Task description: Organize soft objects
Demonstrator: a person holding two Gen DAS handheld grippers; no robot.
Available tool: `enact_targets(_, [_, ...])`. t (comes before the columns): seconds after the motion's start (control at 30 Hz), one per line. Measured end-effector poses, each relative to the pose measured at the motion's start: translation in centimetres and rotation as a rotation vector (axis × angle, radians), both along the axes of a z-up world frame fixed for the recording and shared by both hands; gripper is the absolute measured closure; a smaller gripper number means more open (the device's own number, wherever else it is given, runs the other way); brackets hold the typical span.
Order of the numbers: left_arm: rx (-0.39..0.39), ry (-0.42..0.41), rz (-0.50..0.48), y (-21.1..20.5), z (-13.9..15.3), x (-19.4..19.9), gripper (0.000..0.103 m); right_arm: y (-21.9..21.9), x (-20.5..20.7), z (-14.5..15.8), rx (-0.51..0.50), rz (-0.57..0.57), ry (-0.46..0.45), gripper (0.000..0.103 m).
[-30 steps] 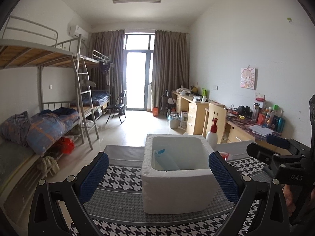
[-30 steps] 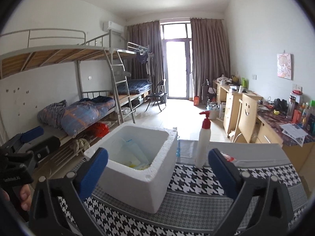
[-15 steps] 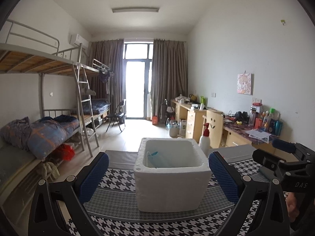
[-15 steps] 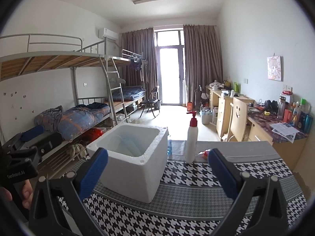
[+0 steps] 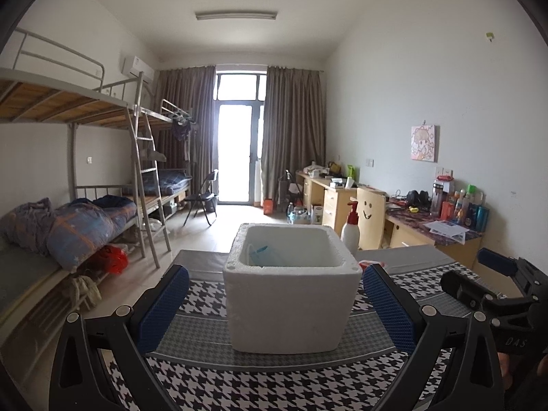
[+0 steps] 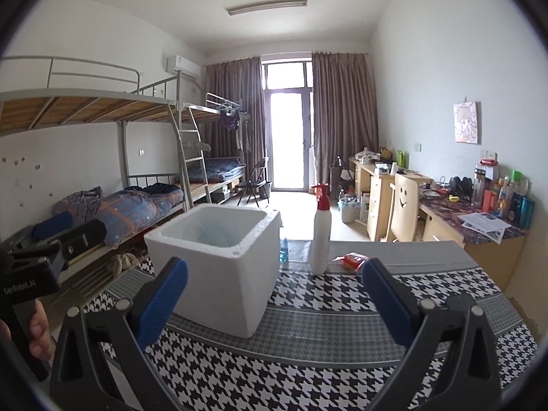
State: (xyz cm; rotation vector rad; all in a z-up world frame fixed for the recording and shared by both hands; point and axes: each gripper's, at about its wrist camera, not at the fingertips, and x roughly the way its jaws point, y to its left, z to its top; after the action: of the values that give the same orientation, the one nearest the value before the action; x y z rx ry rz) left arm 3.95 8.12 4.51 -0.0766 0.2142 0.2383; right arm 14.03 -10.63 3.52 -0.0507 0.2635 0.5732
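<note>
Dormitory table | foam box held blue soft pouch, likely limp; pinch its upper fold | left gripper, right gripper: fingers wide, empty

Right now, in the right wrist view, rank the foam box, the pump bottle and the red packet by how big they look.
1. Foam box, largest by far, though it also sits nearest the camera.
2. Pump bottle, tall and narrow.
3. Red packet, smallest, lying flat beside the bottle.

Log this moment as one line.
left gripper open, empty | right gripper open, empty | foam box on table, soft items inside | bottle beside box
</note>
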Motion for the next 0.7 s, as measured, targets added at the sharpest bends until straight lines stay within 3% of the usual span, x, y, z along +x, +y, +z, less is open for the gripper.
enact_targets(0.43, [0.010,0.008,0.008,-0.3,-2.5,-0.3,0.001,-1.1,-2.1,-1.8,0.022,-0.051,-0.056,0.000])
enact_targets(0.7, [0.008,0.016,0.005,-0.5,-3.6,-0.5,0.001,-1.6,-1.5,-3.8,0.022,-0.104,0.008,0.000])
